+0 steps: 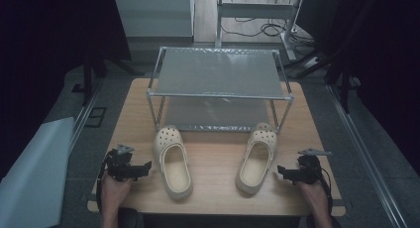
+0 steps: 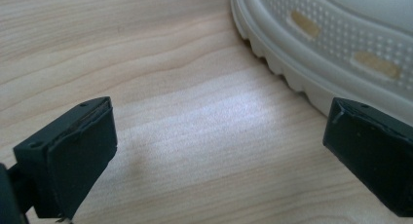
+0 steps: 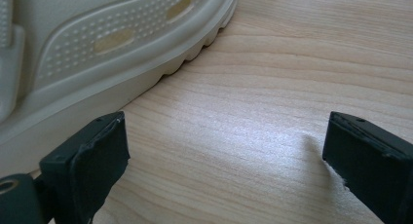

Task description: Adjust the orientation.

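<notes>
Both grippers, left and right, rest released on the table, flanking two cream clogs; metal rack stands far, its shelves bare.

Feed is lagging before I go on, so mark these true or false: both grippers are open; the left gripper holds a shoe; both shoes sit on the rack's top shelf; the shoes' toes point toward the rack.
1. Both grippers are open. True: the left gripper and right gripper have their jaws spread over bare table.
2. The left gripper holds a shoe. False: it is beside the left shoe, holding nothing.
3. Both shoes sit on the rack's top shelf. False: both the left shoe and the right shoe lie on the table in front of the rack.
4. The toes point toward the rack. True.
</notes>
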Available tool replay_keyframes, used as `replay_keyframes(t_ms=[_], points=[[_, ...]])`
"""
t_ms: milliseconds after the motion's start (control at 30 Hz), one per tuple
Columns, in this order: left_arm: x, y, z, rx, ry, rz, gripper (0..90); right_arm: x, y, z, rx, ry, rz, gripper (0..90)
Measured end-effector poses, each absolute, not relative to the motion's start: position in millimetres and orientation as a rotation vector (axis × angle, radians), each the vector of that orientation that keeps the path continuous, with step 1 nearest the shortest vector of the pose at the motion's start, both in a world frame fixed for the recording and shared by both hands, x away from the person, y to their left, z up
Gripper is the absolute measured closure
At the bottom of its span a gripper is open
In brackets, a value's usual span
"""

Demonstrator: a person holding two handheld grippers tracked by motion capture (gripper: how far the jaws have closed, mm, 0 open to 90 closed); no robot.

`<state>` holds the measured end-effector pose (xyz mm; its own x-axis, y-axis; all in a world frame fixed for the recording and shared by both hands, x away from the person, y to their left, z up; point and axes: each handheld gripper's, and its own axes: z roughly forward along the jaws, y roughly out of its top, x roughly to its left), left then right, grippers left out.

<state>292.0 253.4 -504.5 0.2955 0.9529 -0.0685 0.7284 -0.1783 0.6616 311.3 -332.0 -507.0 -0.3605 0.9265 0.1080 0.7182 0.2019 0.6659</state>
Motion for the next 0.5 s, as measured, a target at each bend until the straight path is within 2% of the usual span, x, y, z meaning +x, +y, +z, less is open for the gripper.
replay_keyframes(t_ms=[100, 500], points=[[292.0, 256.7, -507.0, 1.938, 1.496, 0.457, 0.0, 311.0, -331.8, -506.8, 1.538, 2.171, 0.931, 2.5], [295.2, 249.0, -509.2, 1.984, 1.468, 0.474, 0.0, 310.8, -335.3, -508.2, 1.500, 2.181, 0.974, 0.0]])
